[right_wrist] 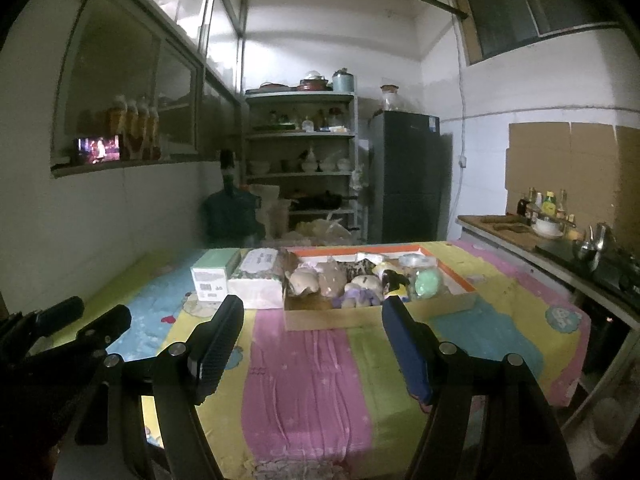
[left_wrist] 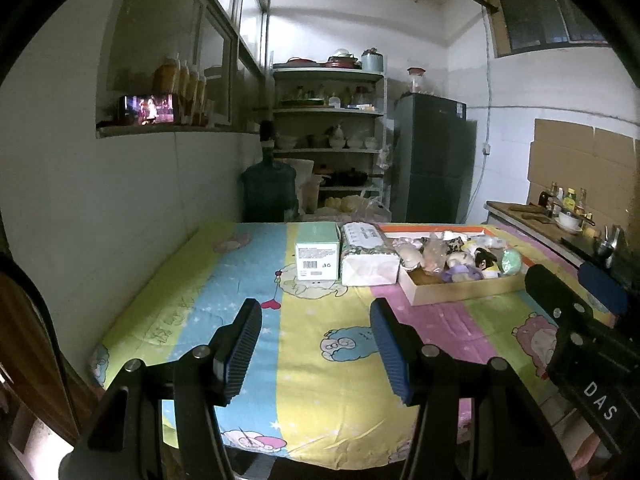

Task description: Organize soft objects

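**Ana:** Both sets of jaws stand wide apart with nothing between them. On the left gripper (left_wrist: 316,344), the ribbed pads hang over the striped cartoon cloth (left_wrist: 304,380) that covers the worktop, touching nothing.

**Ben:** And the right gripper (right_wrist: 312,346)?

**Ana:** Same: jaws spread, empty, above the pink stripe, short of the cardboard tray (right_wrist: 372,316).

**Ben:** Where is the room, left to right?

**Ana:** At the far left the white wall (left_wrist: 120,208) runs along the worktop's edge. Then comes a broad bare stretch of cloth in front of both grippers. Toward the back stands a mint-green box (left_wrist: 317,256), with a wrapped tissue pack (left_wrist: 370,258) just beside it on the right, and the tray touches or nearly touches that pack.

**Ben:** The soft things?

**Ana:** The soft toys (right_wrist: 360,278) are piled inside the tray, crowded toward its back and right, among them a pale green ball (right_wrist: 428,282). The tray's near-left corner shows bare floor.

**Ben:** And past it?

**Ana:** Cloth continues to the worktop's right edge, then a gap, then a kitchen counter (right_wrist: 504,226) with bottles and a bowl.
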Motion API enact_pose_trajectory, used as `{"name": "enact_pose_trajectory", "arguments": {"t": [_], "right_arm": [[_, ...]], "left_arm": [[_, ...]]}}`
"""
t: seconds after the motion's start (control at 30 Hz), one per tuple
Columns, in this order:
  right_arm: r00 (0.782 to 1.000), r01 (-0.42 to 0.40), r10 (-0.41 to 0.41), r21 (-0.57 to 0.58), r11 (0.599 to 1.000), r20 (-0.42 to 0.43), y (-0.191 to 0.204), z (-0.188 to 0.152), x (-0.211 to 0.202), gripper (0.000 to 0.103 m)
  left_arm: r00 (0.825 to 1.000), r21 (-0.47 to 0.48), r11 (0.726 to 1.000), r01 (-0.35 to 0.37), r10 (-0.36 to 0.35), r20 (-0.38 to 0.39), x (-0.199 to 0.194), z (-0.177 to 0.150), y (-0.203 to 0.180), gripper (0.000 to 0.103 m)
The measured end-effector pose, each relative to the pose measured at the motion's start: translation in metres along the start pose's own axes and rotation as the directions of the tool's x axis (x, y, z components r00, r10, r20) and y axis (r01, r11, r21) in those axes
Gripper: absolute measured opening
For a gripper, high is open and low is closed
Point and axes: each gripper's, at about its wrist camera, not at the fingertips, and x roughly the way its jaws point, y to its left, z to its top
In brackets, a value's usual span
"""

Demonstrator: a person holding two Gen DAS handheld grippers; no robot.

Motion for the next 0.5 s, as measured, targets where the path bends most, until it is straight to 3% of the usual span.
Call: {"name": "enact_pose_trajectory", "arguments": {"t": [0.5], "right_arm": [[1.0,0.001,-0.001,-0.002,1.0,0.015,0.0018,-0.0005,-0.0084,0.074]], "left_arm": [[1.0,0.003,1.0,-0.001,0.001,0.019,-0.0074,0.0019,-0.0013,0.056]]}}
